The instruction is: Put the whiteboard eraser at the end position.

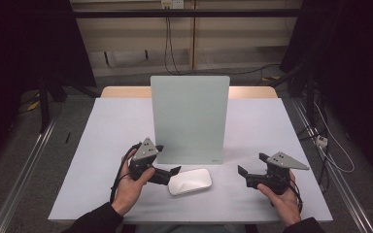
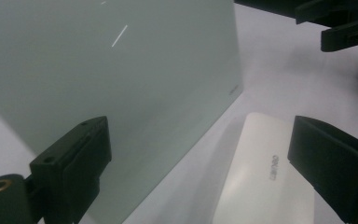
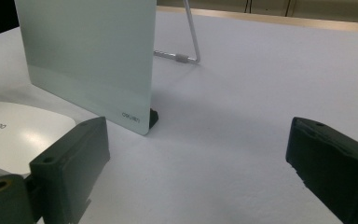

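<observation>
both tongs spread and empty: my left gripper beside the white eraser, which lies flat just before the upright glass board; my right gripper well apart. risk: a careless swing could topple that board.

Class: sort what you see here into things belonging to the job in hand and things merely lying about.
In the job:
left gripper, jaws open
white eraser
glass board

Lying about:
right gripper, open over bare table
floor cables
</observation>
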Demonstrator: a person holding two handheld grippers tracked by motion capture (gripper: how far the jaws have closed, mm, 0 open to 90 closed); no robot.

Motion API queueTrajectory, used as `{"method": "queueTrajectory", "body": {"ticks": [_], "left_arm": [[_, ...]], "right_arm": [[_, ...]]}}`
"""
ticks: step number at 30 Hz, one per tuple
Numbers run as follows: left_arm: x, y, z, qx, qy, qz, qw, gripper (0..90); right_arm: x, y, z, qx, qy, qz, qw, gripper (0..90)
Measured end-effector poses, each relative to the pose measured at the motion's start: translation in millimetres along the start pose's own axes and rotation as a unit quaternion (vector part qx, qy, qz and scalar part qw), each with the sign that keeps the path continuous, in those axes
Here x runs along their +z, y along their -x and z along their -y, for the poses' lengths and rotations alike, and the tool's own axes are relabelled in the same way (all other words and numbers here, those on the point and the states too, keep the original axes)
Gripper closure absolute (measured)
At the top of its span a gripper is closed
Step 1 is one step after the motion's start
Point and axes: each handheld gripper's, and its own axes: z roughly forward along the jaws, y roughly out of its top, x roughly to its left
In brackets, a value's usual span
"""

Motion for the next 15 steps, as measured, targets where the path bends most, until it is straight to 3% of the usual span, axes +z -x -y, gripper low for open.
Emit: {"method": "queueTrajectory", "body": {"ticks": [5, 9, 15], "left_arm": [[-12.5, -7.5, 5.6, -0.005, 0.010, -0.014, 0.9998, 5.4], [-23.3, -11.1, 10.3, -0.013, 0.013, -0.039, 0.9991, 5.3], [-37.2, -15.0, 26.2, -0.032, 0.020, -0.047, 0.9982, 5.2]], "right_arm": [[-0.2, 0.2, 0.2, 0.001, 0.001, 0.001, 1.0000, 5.9], [-0.8, 0.2, 0.3, 0.001, 0.001, 0.001, 1.0000, 5.9], [-1.9, 0.3, 0.7, 0.003, -0.001, 0.003, 1.0000, 5.9]]}}
